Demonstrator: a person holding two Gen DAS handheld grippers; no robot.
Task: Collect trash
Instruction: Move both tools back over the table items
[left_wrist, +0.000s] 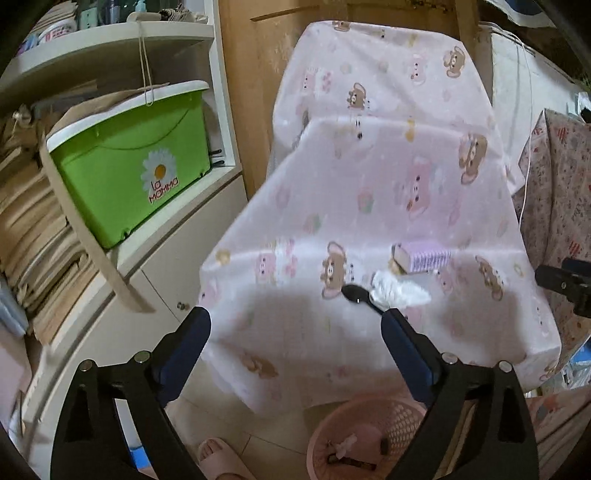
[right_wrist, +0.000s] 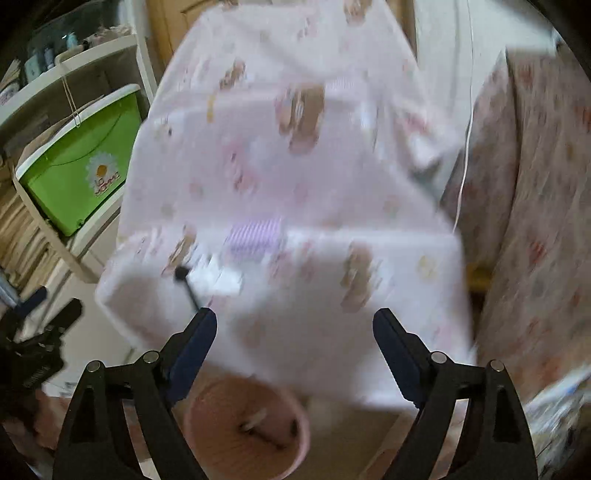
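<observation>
Roughly at the near edge of the cloth-covered table — that is where the trash lies.

Trash: a crumpled white tissue (left_wrist: 399, 291) rests on the pink bear-print tablecloth (left_wrist: 295, 325), touching a black plastic spoon (left_wrist: 360, 294) on its left; in the right wrist view the tissue (right_wrist: 221, 278) and spoon (right_wrist: 186, 286) are smeared by motion blur.

Purple box: a small striped box (left_wrist: 424, 257) sits just behind the tissue, lying on its side, also on the cloth.

Basket: a pink perforated basket (left_wrist: 399, 417) stands on the tiled floor below the table's front edge, with a few scraps inside — what they are is too small to tell.

Left gripper (left_wrist: 295, 325): fingers spread wide, nothing between them; its right fingertip (left_wrist: 395, 321) is just beside the spoon's handle end.

Right gripper (right_wrist: 295, 325): fingers spread apart and holding nothing, hovering over the table's front above the basket (right_wrist: 207, 398); its black body shows at the right edge of the left wrist view.

Surroundings: a green storage box (left_wrist: 133, 166) with a daisy logo sits on a white shelf unit (left_wrist: 110, 44) to the left; a foot in a pink slipper (left_wrist: 221, 458) is on the floor near the basket.
</observation>
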